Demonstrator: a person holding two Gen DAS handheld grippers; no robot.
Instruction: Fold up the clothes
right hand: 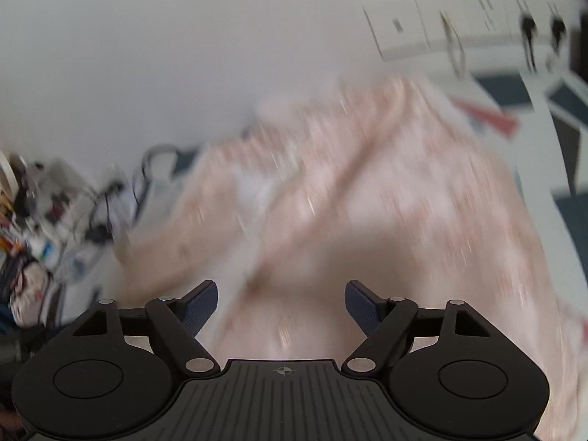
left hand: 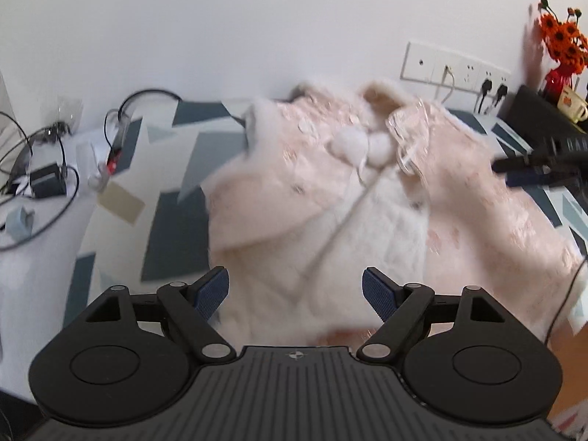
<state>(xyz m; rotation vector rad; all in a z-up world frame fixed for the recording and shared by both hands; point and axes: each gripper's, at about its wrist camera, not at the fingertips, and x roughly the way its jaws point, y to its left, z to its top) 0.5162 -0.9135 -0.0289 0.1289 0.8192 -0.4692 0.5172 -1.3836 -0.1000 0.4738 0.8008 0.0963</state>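
Pale pink, fluffy-lined child's jacket with white pompoms [left hand: 352,169] lies spread across the middle of the left wrist view, on a bedcover patterned in grey-blue and cream blocks [left hand: 172,228]. Left gripper [left hand: 296,294] hangs over its lower hem, jaws wide apart, nothing between them. Right gripper [right hand: 281,303] is likewise spread and empty above pink cloth; that view is badly blurred. Judging by the lie, a sleeve fold comes next: pinch each edge at a seam, lift low, and lay it flat toward the centre without dragging the lining.
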